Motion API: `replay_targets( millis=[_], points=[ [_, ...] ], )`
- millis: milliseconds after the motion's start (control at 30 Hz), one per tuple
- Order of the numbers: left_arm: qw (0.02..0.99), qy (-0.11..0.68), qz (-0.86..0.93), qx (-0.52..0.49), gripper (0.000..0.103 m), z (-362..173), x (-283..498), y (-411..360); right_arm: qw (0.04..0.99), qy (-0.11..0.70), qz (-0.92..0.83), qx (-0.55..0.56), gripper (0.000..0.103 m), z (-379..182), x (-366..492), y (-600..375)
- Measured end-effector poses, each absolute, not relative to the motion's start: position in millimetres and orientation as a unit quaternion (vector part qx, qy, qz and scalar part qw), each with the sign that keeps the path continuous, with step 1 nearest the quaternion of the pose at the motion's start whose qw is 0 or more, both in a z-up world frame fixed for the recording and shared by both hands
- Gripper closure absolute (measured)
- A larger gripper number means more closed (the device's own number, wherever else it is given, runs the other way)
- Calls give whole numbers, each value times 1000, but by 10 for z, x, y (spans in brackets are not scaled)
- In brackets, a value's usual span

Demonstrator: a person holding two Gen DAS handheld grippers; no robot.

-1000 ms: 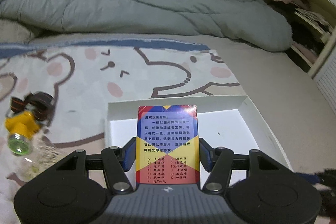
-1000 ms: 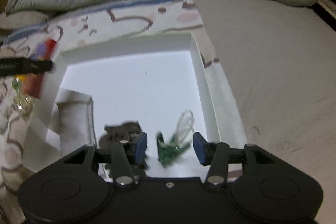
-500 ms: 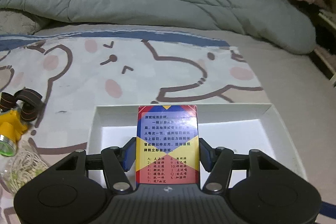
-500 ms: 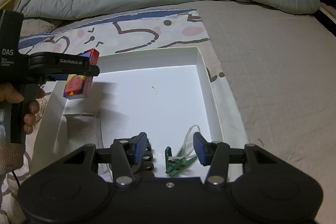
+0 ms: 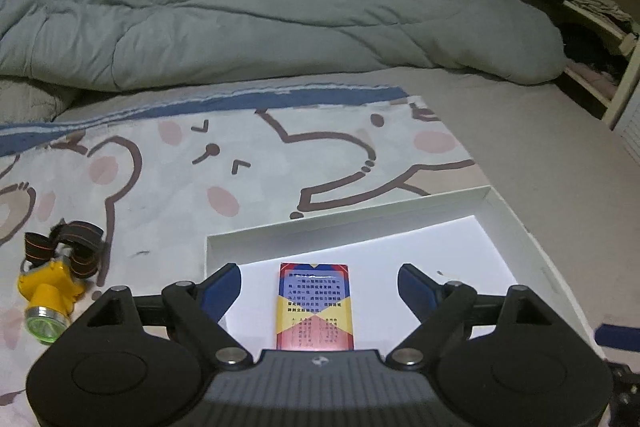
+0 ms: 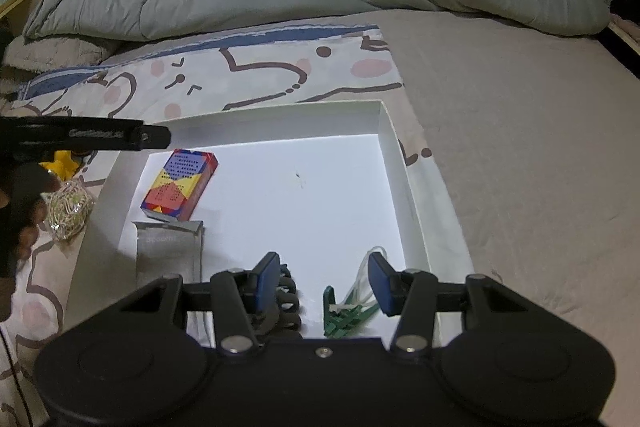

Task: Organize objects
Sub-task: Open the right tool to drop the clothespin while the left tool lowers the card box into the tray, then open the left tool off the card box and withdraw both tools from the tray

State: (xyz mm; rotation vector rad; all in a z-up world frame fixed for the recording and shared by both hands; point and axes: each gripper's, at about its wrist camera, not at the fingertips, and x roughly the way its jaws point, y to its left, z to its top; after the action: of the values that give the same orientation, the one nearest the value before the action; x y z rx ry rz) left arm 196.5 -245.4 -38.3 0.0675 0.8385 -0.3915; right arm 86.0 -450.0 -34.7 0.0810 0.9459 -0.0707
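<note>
Jaws on your left gripper (image 5: 319,289) have just been opening and stand clear of the card box (image 6: 180,184), now flat in the white tray (image 6: 394,143). Lift straight away without nudging it; your right gripper (image 6: 323,281) hangs part-open, empty.

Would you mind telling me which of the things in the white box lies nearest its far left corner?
The colourful card box, flat near the far left corner of the white box; the grey pouch, black item and green clips lie nearer.
</note>
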Motion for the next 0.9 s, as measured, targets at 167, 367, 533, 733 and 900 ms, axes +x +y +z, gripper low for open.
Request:
replay_targets(
  millis=[167,367,533,733,900],
  points=[
    [896,396,-195,40,17,-183,1850,-2350,896,440,-42,49,53,-241,835,-4456],
    [897,392,-201,47,17,39,1704,-2202,906,417,-48,57,51,-91,795,-4375],
    [896,390,-202,63,15,162,1556,-2048,909,408,-53,64,46,-8,768,-4297],
    [893,396,-203,73,12,158,1406,-1902,910,407,-60,56,42,20,735,-4216],
    [892,396,-206,72,7,123,1329,-1830,912,401,-65,60,30,36,689,-4181]
  ],
)
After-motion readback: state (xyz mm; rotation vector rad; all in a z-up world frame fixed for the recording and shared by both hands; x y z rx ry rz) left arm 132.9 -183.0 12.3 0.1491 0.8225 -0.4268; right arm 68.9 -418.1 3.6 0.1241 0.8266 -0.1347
